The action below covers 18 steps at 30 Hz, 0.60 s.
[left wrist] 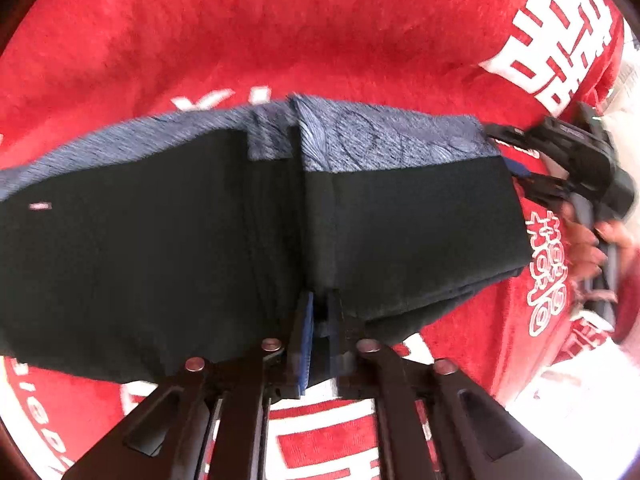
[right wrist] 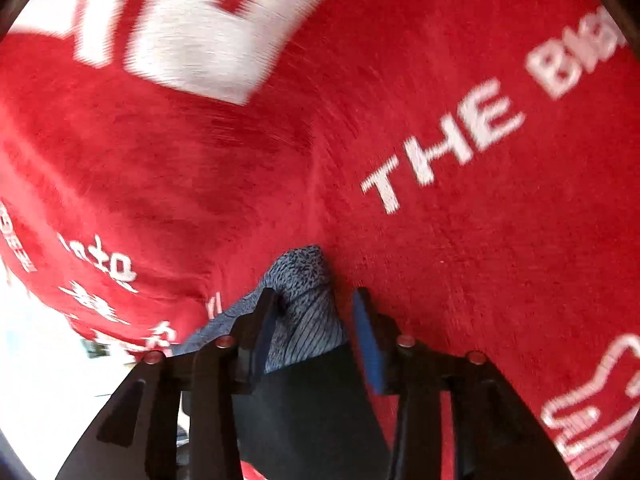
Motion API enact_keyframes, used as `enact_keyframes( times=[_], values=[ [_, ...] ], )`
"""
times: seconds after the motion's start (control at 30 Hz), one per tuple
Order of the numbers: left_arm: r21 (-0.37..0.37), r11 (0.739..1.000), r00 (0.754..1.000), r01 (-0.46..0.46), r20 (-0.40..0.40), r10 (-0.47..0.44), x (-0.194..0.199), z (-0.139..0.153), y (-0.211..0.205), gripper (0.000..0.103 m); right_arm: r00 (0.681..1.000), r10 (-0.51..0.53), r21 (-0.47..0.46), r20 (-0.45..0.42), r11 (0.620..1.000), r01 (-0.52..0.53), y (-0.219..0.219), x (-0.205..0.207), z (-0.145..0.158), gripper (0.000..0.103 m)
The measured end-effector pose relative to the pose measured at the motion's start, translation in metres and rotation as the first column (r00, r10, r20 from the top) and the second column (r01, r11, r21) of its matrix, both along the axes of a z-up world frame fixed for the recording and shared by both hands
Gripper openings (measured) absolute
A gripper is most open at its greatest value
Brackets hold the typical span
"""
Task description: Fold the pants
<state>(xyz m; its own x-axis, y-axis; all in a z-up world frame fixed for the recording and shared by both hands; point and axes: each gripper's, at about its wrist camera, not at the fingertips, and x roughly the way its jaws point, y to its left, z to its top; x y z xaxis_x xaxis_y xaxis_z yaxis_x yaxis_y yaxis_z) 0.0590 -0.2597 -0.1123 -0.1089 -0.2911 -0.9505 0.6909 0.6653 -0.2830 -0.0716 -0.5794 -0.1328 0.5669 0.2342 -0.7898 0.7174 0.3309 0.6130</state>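
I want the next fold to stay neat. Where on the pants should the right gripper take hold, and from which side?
Probably the blue-grey waistband corner, approached from the outer end of the pants, where the right gripper already straddles it with jaws apart. That corner stands up thick off the red blanket, so the jaws can close on it cleanly; the flat dark middle offers no edge.

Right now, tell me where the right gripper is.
Left wrist view: right gripper sits at the folded pants' right end, on the red blanket, jaws straddling the blue-grey corner.

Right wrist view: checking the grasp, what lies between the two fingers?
A corner of the pants, blue-grey edge over dark cloth, in the right wrist view.
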Motion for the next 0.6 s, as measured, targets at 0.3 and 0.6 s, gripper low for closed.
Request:
enact_keyframes(
  times=[0.3, 0.6],
  values=[
    [-0.122, 0.993, 0.997, -0.010, 0.074, 0.019, 0.005, 0.049, -0.017, 0.059, 0.987, 0.113, -0.172, -0.117, 0.976, -0.132, 0.055, -0.037, 0.056, 0.016],
    [-0.031, 0.999, 0.999, -0.011, 0.042, 0.012, 0.008, -0.018, -0.071, 0.058, 0.972, 0.186, -0.201, -0.146, 0.956, -0.214, 0.084, -0.029, 0.055, 0.016]
  ],
)
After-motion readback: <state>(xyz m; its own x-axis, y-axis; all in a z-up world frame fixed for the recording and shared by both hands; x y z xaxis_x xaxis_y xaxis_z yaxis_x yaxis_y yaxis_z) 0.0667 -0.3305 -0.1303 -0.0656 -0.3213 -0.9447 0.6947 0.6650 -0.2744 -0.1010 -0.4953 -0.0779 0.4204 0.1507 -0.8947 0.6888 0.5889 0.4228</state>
